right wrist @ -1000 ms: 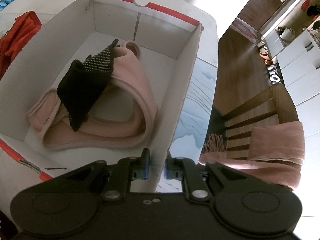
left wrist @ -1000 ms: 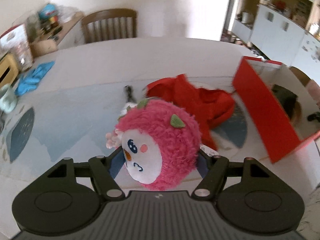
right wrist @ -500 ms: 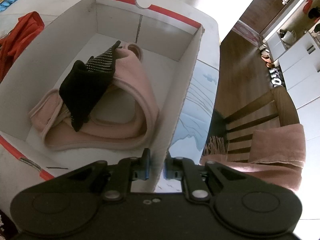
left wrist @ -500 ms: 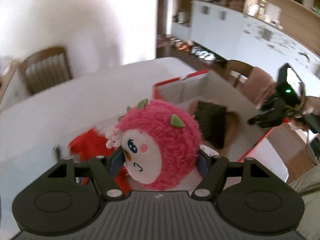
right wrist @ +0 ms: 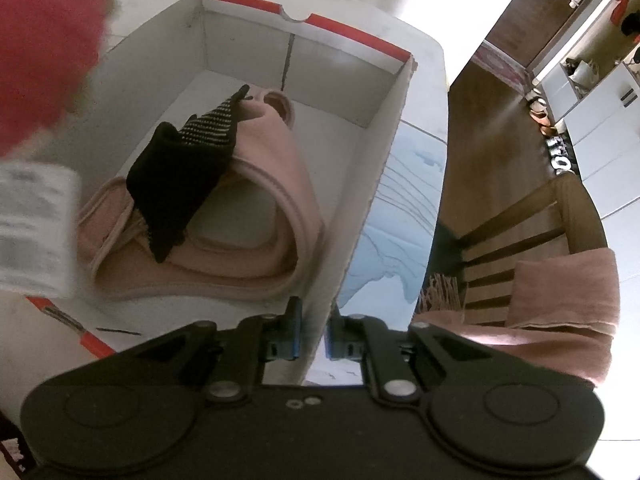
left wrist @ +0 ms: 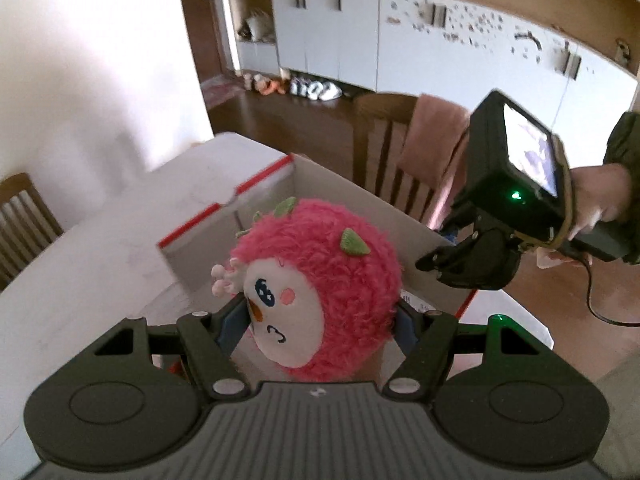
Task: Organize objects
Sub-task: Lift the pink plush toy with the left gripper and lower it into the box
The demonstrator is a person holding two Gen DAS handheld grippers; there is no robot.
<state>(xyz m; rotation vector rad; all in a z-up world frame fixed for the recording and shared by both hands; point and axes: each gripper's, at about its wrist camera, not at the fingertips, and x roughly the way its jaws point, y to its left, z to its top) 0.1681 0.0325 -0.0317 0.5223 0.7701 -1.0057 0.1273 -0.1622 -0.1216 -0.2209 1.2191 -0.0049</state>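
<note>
Currently: left hand-held gripper point(left wrist: 320, 320) clamped on a pink plush toy point(left wrist: 320, 288), carried above the near end of the red-rimmed cardboard box point(right wrist: 360, 208). Right hand-held gripper point(right wrist: 312, 336) pinched on the box's side wall. Inside the box: pink strap point(right wrist: 280, 216), black pouch point(right wrist: 180, 176).

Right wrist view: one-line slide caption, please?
Right gripper clamps box wall while pink plush arrives above.

The print on the plush toy's white tag point(right wrist: 34, 232) is too blurred to read.
</note>
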